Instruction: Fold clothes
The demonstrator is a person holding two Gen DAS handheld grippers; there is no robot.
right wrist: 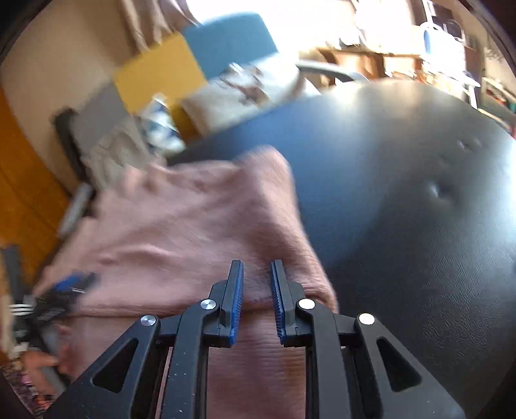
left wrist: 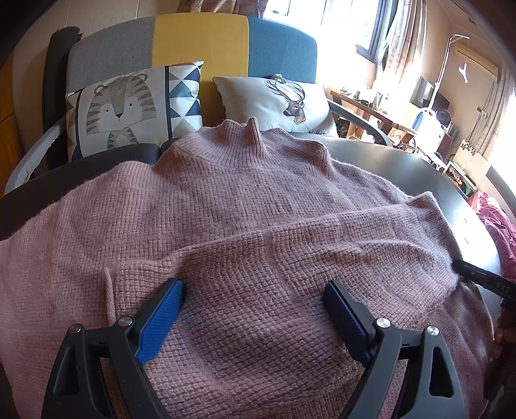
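Sweater [left wrist: 245,206]: pink knit, spread on a dark table [left wrist: 387,167], collar toward a sofa with a tiger cushion [left wrist: 129,106] and a deer cushion [left wrist: 277,103]; one sleeve [left wrist: 290,245] folded across the body. Left gripper [left wrist: 253,295]: jaws wide apart above the knit, holding nothing.

Right wrist view, blurred: right gripper [right wrist: 256,290], jaws narrowly parted over the sweater's [right wrist: 193,225] edge; grip on the fabric cannot be told. Bare table [right wrist: 403,193] to the right.

I see strong daylight from the window [left wrist: 342,19], overexposed. Glare falls on the dark table [right wrist: 403,135]. My left view is sharp; my right view is motion-blurred. Both bend heavily at the edges.
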